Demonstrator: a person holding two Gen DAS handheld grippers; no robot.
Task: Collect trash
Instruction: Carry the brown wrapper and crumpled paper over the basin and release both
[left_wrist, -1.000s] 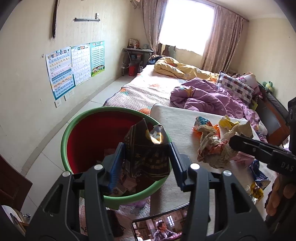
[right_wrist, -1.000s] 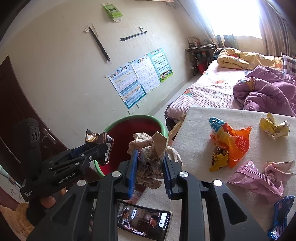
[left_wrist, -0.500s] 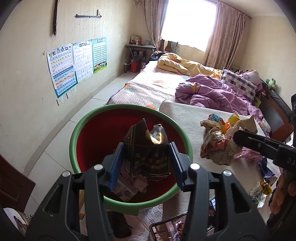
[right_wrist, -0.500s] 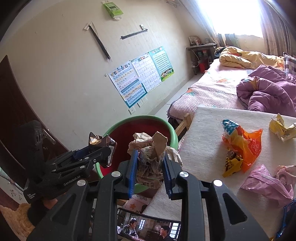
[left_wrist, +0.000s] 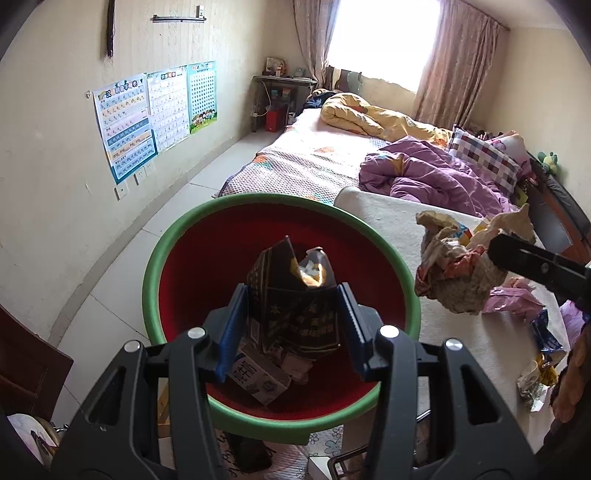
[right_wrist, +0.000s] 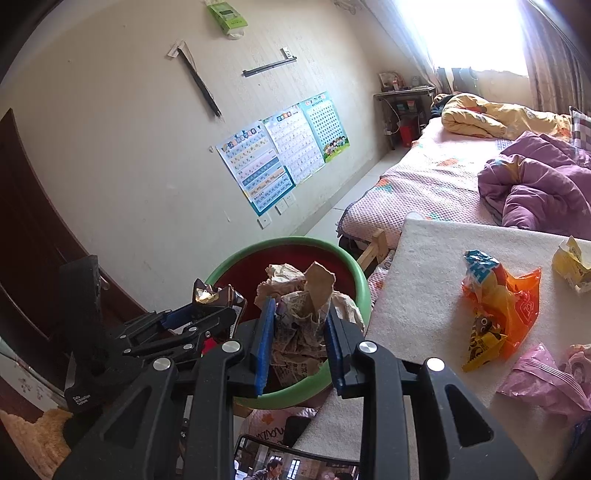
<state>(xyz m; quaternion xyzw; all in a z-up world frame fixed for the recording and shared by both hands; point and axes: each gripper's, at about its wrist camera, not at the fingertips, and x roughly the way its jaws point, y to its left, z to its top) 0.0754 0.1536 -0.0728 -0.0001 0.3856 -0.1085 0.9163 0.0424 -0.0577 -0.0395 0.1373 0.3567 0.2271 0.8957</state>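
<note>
Holding a dark wrapper (left_wrist: 295, 306) above the bin (left_wrist: 177, 236), the left gripper (left_wrist: 291, 325) should release centrally; right gripper (right_wrist: 299, 325) clamps crumpled paper (right_wrist: 306, 302).

The desk (right_wrist: 417, 295), covered in a cream fleecy cloth, carries loose trash: an orange snack bag (right_wrist: 498, 314), a crumpled yellow wrapper (right_wrist: 574, 264) farther back and well apart from it, and a pink wrapper (right_wrist: 543, 380) near the front. Beside the desk, the bed (right_wrist: 432, 177) bears a purple quilt (right_wrist: 535, 188) and a yellow quilt (right_wrist: 491, 116).
</note>
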